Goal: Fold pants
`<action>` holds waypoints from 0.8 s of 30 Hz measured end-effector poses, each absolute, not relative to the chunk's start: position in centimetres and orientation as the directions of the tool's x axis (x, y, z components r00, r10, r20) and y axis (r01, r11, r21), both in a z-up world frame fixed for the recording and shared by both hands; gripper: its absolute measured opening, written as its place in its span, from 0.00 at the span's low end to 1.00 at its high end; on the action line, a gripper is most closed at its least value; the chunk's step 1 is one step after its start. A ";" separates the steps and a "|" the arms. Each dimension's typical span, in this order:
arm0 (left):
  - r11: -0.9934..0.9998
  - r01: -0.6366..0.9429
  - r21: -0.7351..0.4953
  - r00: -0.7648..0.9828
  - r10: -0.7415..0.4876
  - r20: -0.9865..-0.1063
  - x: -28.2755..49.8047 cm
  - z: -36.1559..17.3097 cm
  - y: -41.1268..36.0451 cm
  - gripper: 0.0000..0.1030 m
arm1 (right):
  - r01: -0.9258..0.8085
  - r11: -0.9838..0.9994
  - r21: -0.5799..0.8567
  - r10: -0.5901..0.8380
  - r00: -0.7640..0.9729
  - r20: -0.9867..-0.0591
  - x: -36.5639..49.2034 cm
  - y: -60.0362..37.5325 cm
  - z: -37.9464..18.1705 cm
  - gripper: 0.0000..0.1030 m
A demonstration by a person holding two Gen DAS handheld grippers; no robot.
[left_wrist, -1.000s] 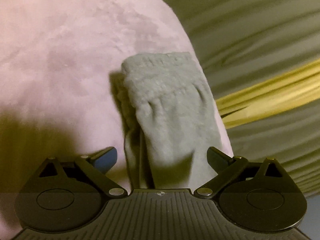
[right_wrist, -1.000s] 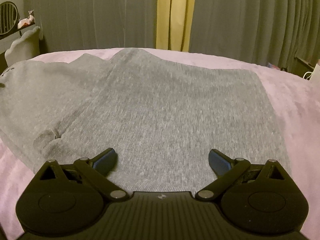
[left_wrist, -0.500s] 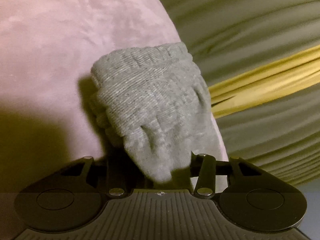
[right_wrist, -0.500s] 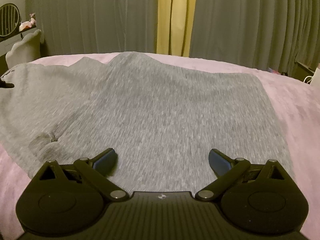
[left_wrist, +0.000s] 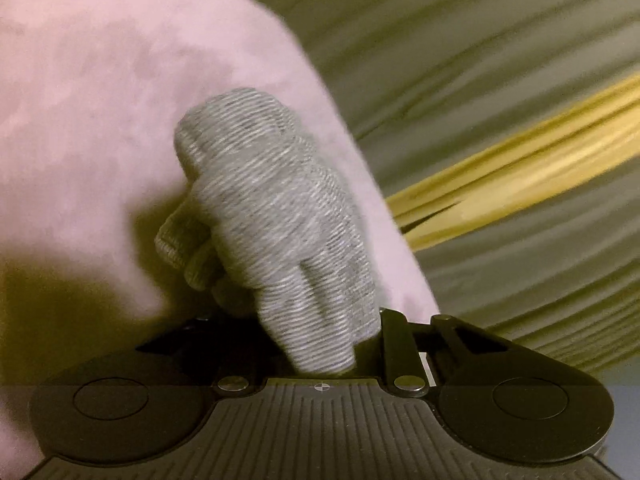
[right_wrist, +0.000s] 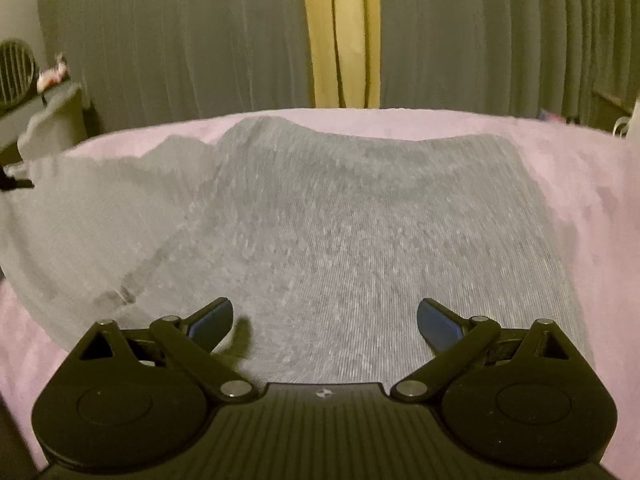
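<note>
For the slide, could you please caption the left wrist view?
Left gripper closing its fingers on a bunched end of the grey pants over the pink blanket.

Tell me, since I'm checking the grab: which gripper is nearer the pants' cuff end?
Left. The left gripper is closing on the bunched cuff end; the right gripper hangs open over the pants' wide part.

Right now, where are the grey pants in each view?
Left wrist: bunched pants, centre, between the closing left gripper jaws.
Right wrist: pants spread across the centre, beyond the open right gripper.
Shared landmark: yellow curtain.
</note>
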State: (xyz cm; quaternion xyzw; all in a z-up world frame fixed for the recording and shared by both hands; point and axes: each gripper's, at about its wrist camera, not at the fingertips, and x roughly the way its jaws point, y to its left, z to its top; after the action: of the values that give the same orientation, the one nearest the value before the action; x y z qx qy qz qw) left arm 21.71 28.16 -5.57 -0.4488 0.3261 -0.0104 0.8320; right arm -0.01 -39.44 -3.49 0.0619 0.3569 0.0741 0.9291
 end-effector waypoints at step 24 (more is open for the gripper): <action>0.884 0.446 -0.139 0.591 -0.407 -0.696 16.8 -0.4 -12.5 0.85 | 0.283 0.822 0.494 0.030 0.846 -0.533 -4.7 -51.9 -0.8 0.96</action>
State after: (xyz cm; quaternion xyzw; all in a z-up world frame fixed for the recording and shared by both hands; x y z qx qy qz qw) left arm 16.80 -12.49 -0.39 0.0249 0.3836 -0.2392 0.8916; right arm -4.74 -51.87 -0.79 0.2903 0.2691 -0.0692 0.9157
